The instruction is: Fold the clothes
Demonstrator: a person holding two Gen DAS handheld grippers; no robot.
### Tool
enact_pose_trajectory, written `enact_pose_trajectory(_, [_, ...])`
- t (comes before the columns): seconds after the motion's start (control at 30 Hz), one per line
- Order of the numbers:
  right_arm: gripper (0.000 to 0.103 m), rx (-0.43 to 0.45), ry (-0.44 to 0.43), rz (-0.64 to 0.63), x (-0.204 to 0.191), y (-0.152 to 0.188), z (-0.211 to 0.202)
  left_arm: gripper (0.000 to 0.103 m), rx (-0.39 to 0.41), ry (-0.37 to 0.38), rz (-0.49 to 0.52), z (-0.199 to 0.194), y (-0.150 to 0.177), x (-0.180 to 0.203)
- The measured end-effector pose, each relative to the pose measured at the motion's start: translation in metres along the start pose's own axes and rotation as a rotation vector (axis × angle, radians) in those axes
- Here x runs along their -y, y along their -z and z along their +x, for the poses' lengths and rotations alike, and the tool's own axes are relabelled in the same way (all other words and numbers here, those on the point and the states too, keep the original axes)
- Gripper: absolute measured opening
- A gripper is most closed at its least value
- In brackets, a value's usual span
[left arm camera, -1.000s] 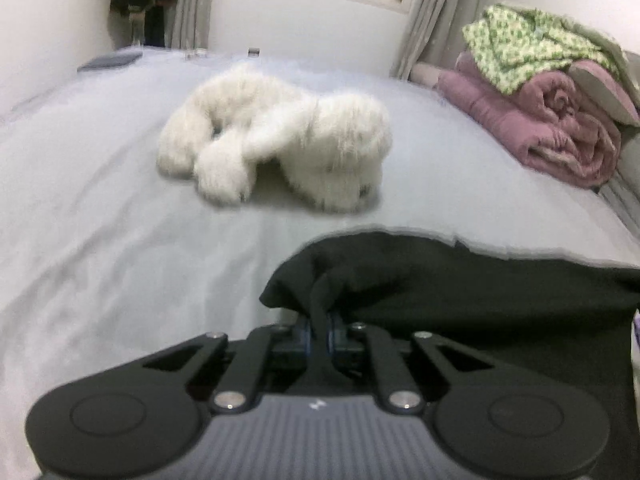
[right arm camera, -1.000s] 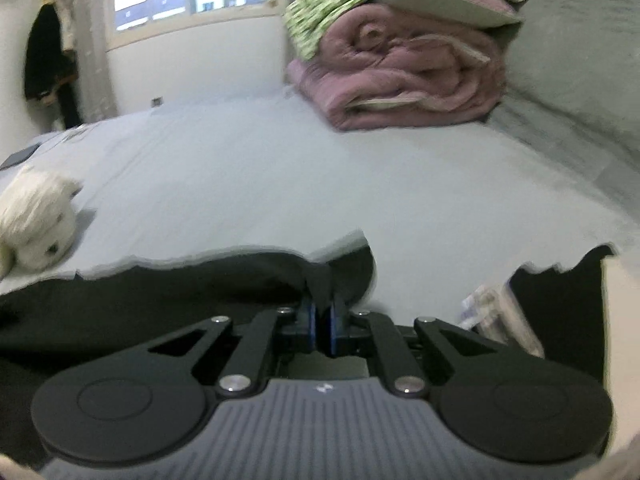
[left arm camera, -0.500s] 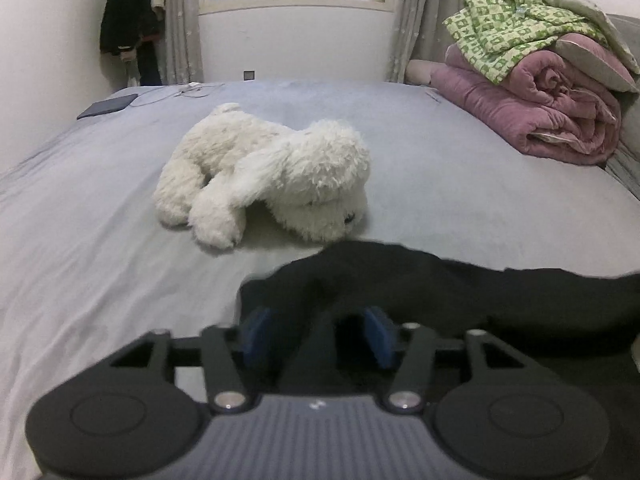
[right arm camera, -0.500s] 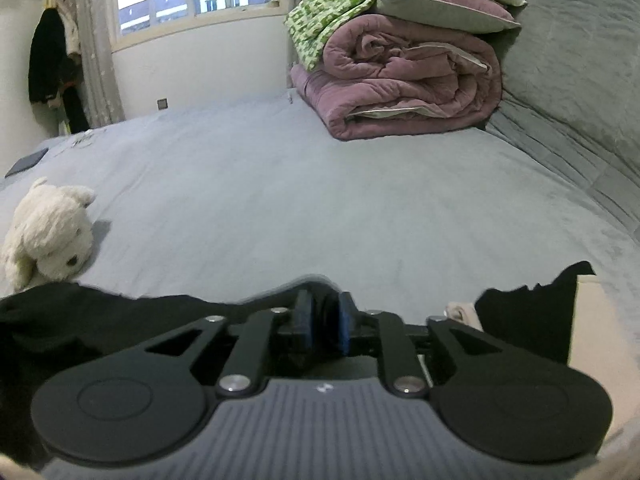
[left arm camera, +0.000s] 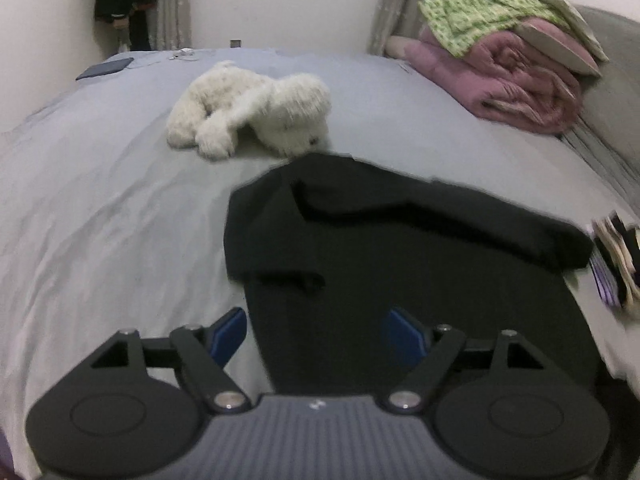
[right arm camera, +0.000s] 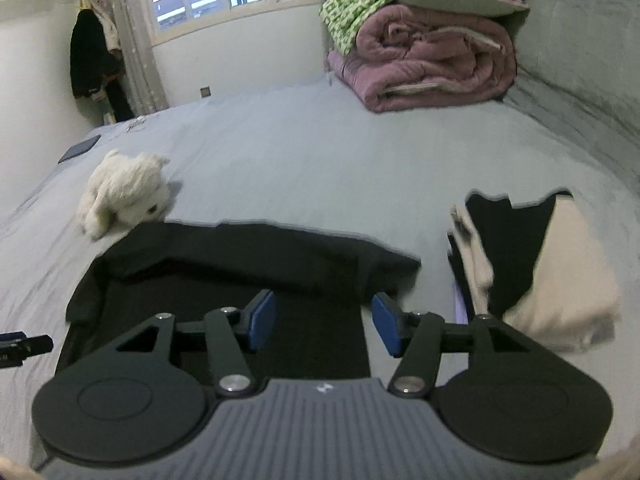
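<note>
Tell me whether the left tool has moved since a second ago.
Yes. The left tool has pulled back from the plush dog; the black garment it pinched now lies released ahead of it, jaws opening with nothing between them.

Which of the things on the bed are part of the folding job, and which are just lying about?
Part of the job:
- black garment, far edge folded over, released
- stack of folded clothes to its right
- left tongs and right tongs, both opening, nothing between them

Just lying about:
- white plush dog
- rolled pink quilt with green patterned blanket
- dark flat device at the far corner
</note>
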State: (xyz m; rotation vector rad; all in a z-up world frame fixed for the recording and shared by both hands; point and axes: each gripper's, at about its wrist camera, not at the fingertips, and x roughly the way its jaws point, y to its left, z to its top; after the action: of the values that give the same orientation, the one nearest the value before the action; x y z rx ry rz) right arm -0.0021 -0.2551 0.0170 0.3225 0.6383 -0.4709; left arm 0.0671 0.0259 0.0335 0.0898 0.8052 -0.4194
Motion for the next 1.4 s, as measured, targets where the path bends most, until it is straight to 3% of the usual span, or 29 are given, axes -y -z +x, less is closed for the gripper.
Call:
enact_pose_trajectory(0.37, [0.058, -0.128, -0.035, 0.042, 0.013, 0.078, -0.019, 0.081, -0.093, 0.061, 0.034, -0.024, 0.102, -0.003])
enact_pose_trajectory(0.53, [0.058, -0.204, -0.072, 0.123, 0.029, 0.104, -0.027, 0.079, -0.101, 0.113, 0.020, -0.041, 0.127, -0.005])
enact_pose_trajectory(0.63, [0.058, -0.228, -0.093, 0.160, 0.037, 0.115, -0.031, 0.070, -0.107, 0.147, -0.020, -0.049, 0.133, -0.010])
enact_pose_trajectory(0.73, [0.058, -0.258, -0.111, 0.170, 0.042, 0.128, -0.035, 0.051, -0.115, 0.165, -0.060, -0.056, 0.138, -0.018])
enact_pose_trajectory(0.77, [0.053, -0.273, -0.119, 0.172, 0.043, 0.132, -0.036, 0.040, -0.118, 0.173, -0.076, -0.058, 0.140, -0.021])
enact_pose_trajectory(0.8, [0.041, -0.284, -0.128, 0.173, 0.045, 0.134, -0.038, 0.029, -0.123, 0.182, -0.093, -0.060, 0.141, -0.025])
enact_pose_trajectory(0.87, [0.025, -0.295, -0.151, 0.175, 0.047, 0.134, -0.042, 0.016, -0.127, 0.202, -0.118, -0.065, 0.144, -0.032])
enact_pose_trajectory(0.9, [0.015, -0.297, -0.162, 0.175, 0.048, 0.134, -0.044, 0.011, -0.127, 0.212, -0.129, -0.068, 0.146, -0.035])
enact_pose_trajectory(0.97, [0.006, -0.296, -0.174, 0.177, 0.050, 0.133, -0.048, 0.006, -0.128, 0.233, -0.146, -0.073, 0.147, -0.040])
enact_pose_trajectory(1.4, [0.003, -0.269, -0.226, 0.216, 0.080, 0.110, -0.093, 0.004, -0.089, 0.334, -0.208, -0.117, 0.140, -0.065])
